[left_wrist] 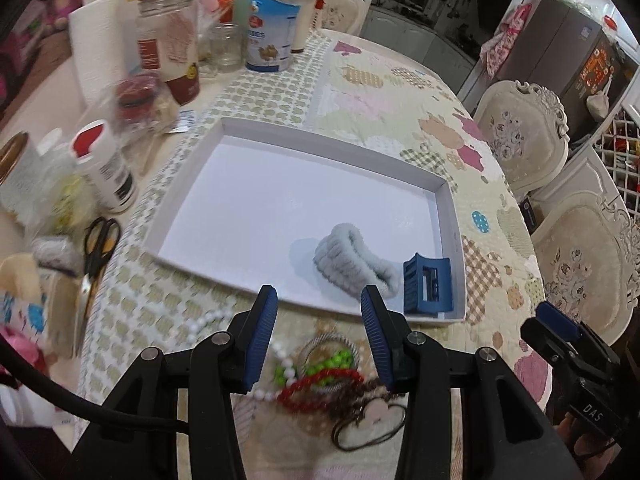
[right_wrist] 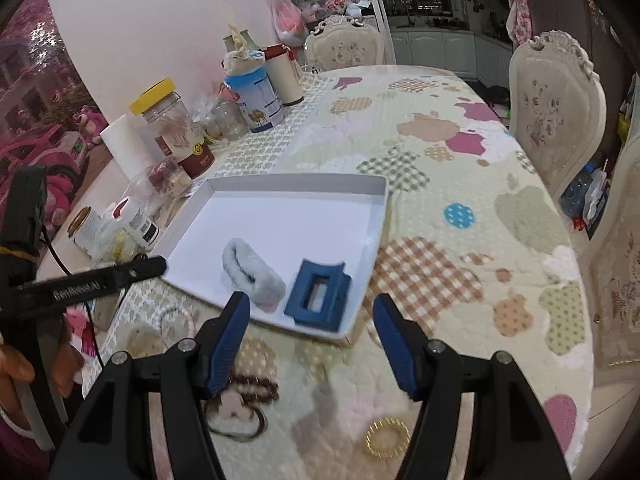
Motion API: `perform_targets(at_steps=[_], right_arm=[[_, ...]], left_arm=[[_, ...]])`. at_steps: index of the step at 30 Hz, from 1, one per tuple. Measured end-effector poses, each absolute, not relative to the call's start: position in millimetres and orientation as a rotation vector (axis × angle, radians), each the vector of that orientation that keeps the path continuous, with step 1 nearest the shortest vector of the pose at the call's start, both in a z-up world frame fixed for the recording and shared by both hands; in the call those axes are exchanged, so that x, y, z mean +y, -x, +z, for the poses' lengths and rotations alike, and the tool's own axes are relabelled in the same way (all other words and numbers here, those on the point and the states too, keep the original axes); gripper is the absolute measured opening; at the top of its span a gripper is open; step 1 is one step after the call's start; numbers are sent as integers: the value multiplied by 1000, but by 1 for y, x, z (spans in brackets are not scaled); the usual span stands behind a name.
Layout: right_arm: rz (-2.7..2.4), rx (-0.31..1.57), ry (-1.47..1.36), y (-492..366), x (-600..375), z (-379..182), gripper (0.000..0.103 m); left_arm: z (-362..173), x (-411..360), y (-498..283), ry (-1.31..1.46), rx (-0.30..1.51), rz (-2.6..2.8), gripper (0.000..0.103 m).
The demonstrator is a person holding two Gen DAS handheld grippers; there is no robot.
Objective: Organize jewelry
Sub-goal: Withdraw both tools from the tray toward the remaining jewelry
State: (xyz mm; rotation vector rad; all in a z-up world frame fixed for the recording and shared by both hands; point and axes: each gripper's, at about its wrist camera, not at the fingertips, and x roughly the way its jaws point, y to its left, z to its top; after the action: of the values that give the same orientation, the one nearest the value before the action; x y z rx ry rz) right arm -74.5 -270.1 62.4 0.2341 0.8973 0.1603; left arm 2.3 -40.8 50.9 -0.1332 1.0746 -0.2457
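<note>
White trays: one (left_wrist: 240, 128), open and shallow, at the middle of the counter (right_wrist: 440, 184).
Items in the tray: two, a grey fluffy scrunchie (left_wrist: 356, 260) and a blue claw clip (left_wrist: 426, 290) just beside it, at the tray's 5 o'clock corner.
Bead strands outside the tray: four at 6 o'clock, one white (left_wrist: 208, 322), one green (left_wrist: 332, 362), one red (left_wrist: 320, 386), one brown (right_wrist: 252, 390).
Gold rings: one (right_wrist: 386, 438).
Hair ties with a pink charm: one (right_wrist: 236, 412).
Scissors: one pair (left_wrist: 98, 246), at 9 o'clock.
Paper towel rolls: one (right_wrist: 126, 146).
Yellow-lidded jars: one (right_wrist: 168, 120).
Chairs: three (right_wrist: 558, 116), (right_wrist: 344, 48), (left_wrist: 584, 264).
</note>
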Motion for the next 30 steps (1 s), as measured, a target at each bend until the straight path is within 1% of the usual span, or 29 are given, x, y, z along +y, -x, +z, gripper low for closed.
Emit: perform_targets(at_steps=[10,22,30], right_arm=[[130,902,-223,119,-280,66,67],[199,882,-156,153,-246,81,67],[250,873,-109,168,-227,86,68]], left_arm=[[61,-23,43,129,1046,-184,43],[71,-13,95,87,997,-123,43],[74,2,119,120,992,-96,43]])
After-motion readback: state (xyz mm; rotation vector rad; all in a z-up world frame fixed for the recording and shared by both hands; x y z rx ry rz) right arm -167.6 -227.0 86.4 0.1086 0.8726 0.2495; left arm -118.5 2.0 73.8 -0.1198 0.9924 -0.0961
